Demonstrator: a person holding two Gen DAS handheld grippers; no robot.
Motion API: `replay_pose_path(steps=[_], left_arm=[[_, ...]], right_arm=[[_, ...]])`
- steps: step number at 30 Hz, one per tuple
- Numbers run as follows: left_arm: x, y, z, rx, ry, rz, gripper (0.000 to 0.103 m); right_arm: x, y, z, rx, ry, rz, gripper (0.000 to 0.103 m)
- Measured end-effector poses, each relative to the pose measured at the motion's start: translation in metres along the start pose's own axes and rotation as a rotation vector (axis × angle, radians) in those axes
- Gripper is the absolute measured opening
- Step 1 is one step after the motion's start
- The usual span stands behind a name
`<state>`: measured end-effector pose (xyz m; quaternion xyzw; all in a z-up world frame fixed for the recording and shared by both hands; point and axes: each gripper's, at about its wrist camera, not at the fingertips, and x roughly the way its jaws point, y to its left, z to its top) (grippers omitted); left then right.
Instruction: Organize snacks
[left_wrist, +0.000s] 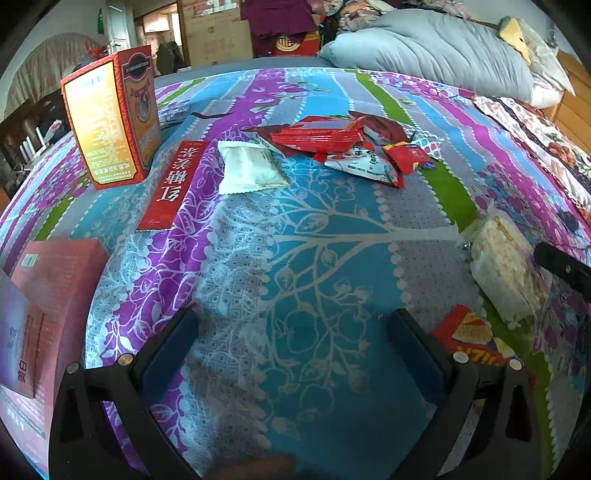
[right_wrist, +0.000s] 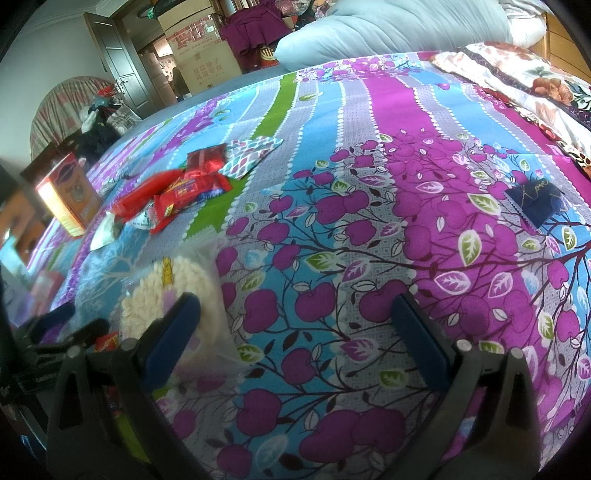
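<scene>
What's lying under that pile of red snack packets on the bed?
Under the red packets a white packet with red print pokes out, resting on the bedspread. Anything else beneath the pile is covered.

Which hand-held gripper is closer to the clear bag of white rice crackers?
Right. The right hand-held gripper has the bag of rice crackers right beside its left finger. The left hand-held gripper sits farther off, with the bag away to its right.

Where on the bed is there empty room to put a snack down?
Bare bedspread lies before the open left gripper, between the flat red box and the clear rice-cracker bag. More lies between that bag and the dark blue packet. The red wrapper pile is crowded.
</scene>
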<state>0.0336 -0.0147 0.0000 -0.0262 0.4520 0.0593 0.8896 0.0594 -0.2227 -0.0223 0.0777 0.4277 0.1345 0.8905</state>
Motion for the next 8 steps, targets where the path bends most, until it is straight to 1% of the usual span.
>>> replay_pose_path(steps=[8], left_arm=[[0.003, -0.0002, 0.0017, 0.002, -0.004, 0.001, 0.103]], right_arm=[[0.0, 0.0, 0.0, 0.0, 0.0, 0.0, 0.103]])
